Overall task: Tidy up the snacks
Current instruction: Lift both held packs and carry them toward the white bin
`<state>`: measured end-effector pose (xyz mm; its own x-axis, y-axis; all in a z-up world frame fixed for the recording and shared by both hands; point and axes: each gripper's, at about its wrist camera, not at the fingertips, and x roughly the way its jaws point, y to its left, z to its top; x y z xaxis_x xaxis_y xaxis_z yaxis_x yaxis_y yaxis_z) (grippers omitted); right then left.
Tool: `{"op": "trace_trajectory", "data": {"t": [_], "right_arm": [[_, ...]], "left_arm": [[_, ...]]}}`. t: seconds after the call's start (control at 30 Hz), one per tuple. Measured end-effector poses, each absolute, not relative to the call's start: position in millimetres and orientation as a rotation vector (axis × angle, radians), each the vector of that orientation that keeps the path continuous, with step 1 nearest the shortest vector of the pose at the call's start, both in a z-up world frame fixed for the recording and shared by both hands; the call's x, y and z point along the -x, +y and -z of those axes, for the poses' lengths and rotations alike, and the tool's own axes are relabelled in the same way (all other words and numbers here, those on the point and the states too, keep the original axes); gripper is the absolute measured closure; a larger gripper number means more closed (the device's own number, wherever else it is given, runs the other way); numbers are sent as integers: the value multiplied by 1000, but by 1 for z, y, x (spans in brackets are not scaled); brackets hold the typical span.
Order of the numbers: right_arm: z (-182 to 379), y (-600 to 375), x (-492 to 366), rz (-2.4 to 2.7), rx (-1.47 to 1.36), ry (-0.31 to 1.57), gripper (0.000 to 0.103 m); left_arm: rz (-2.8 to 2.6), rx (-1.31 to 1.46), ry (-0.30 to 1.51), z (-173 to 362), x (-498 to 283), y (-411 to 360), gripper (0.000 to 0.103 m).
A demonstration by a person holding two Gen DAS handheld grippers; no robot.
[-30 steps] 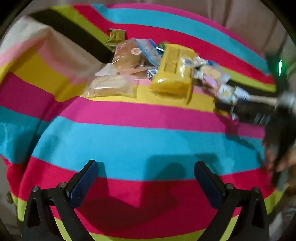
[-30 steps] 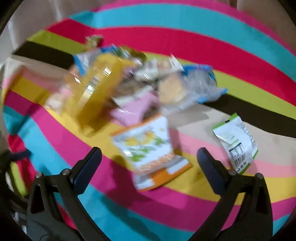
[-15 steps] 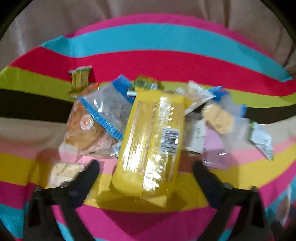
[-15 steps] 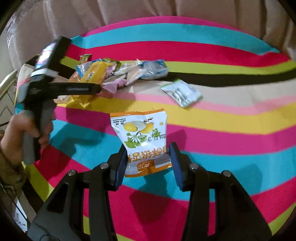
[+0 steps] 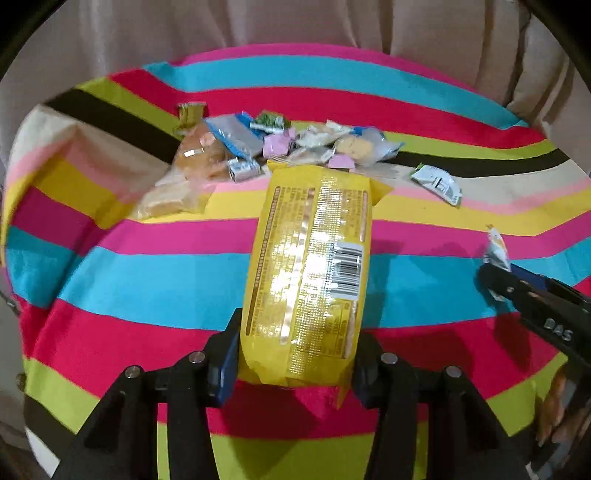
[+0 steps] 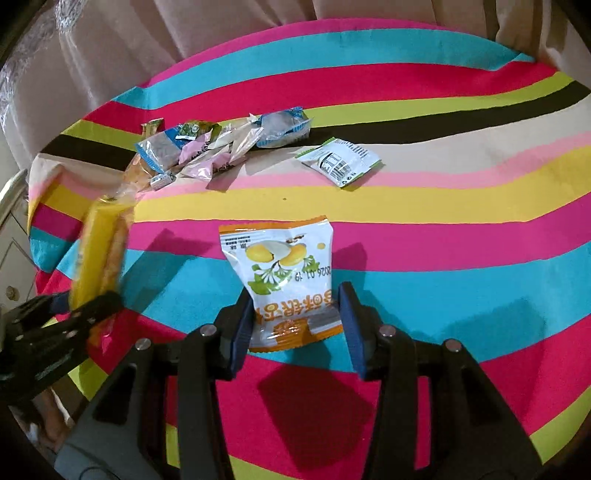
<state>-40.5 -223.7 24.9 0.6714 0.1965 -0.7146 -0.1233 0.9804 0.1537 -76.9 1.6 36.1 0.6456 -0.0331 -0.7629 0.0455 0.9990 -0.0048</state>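
Observation:
My left gripper (image 5: pixel 295 358) is shut on the near end of a long yellow snack pack (image 5: pixel 310 266), which it holds lifted and pointing away over the striped cloth. My right gripper (image 6: pixel 295 326) is shut on the lower part of a white and orange snack bag (image 6: pixel 284 266) printed with yellow fruit. The right wrist view shows the yellow pack (image 6: pixel 98 247) edge-on at the left, in the left gripper (image 6: pixel 85 302). In the left wrist view the right gripper (image 5: pixel 495 280) enters from the right with the bag's edge (image 5: pixel 496 247) showing.
A pile of small wrapped snacks (image 5: pixel 277 147) lies at the far side of the striped cloth (image 5: pixel 147 280). A white and green sachet (image 6: pixel 338 160) lies alone to the right of the pile (image 6: pixel 221 147). Beige curtain fabric (image 5: pixel 295 22) hangs behind.
Both grippers stood open a second ago. The left one reached the pile, shut on the yellow pack and drew it back. The right one shut on the fruit bag and has since held still.

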Motion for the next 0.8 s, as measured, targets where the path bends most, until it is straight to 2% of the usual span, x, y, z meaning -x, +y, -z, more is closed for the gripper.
{"op": "trace_trajectory", "data": {"t": [0.07, 0.13, 0.37, 0.47, 0.63, 0.8], "right_arm": [[-38, -223, 52, -159, -131, 809, 55], [-67, -224, 74, -172, -178, 721, 55], [-221, -212, 202, -167, -109, 244, 55], [-270, -209, 263, -156, -77, 68, 55], [-312, -210, 345, -111, -43, -84, 55], [-328, -225, 401, -53, -22, -102, 55]], "left_arm": [[41, 8, 839, -53, 83, 6, 54], [17, 7, 759, -77, 104, 11, 54], [-22, 59, 407, -195, 174, 30, 54], [-27, 44, 257, -239, 218, 27, 53], [53, 55, 157, -282, 270, 16, 53], [133, 47, 106, -305, 313, 4, 53]]}}
